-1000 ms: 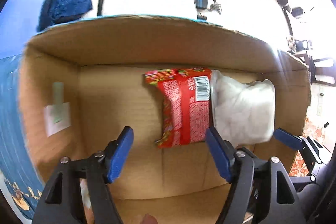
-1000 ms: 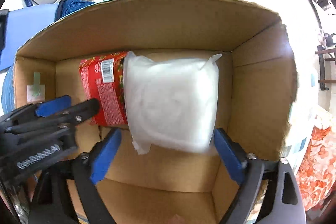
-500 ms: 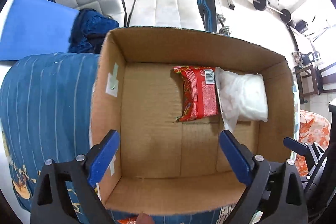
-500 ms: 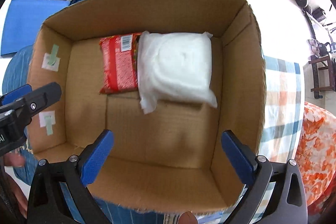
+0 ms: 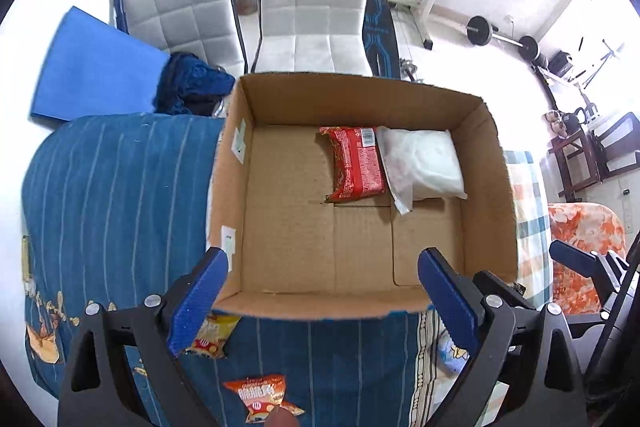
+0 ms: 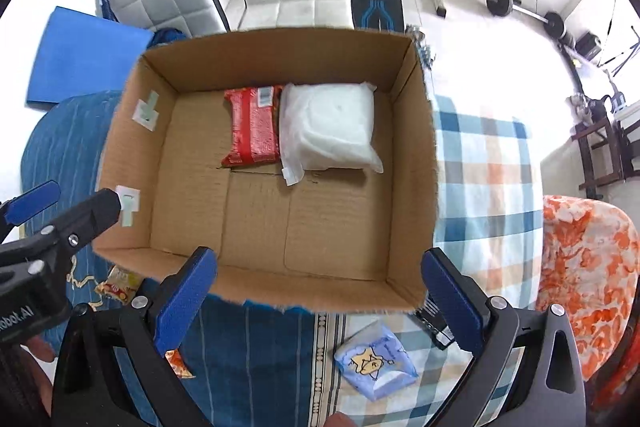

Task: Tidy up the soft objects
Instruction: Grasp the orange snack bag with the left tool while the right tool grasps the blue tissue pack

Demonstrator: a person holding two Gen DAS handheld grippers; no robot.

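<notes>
On the left gripper's black body, seen at the edge of the right wrist view, part of a white word reads "obot.AI". Inside the cardboard box [image 5: 496, 163], a red packet [image 5: 356, 163] lies flat against the far wall, its white barcode label up; the small print on it is too fine to read. A white bag [image 5: 424, 163] of soft, crinkled plastic lies touching the packet's right side, one corner of its seal overlapping the box floor. The box is plain corrugated board with paper tape patches on its left wall, and it sits on a blue striped cloth [image 5: 112, 195] next to a checked cloth [image 6: 488, 179].

The left gripper [image 5: 324, 297] hangs above the near rim, jaws spread wide and empty. The right gripper [image 6: 318, 301] does the same, released and empty.

In front of the box lie an orange snack pack [image 5: 260, 397] with white characters, a yellow snack pack [image 5: 210, 341] with a red round logo, and a pale blue pouch [image 6: 376, 361] printed with a yellow star figure.
</notes>
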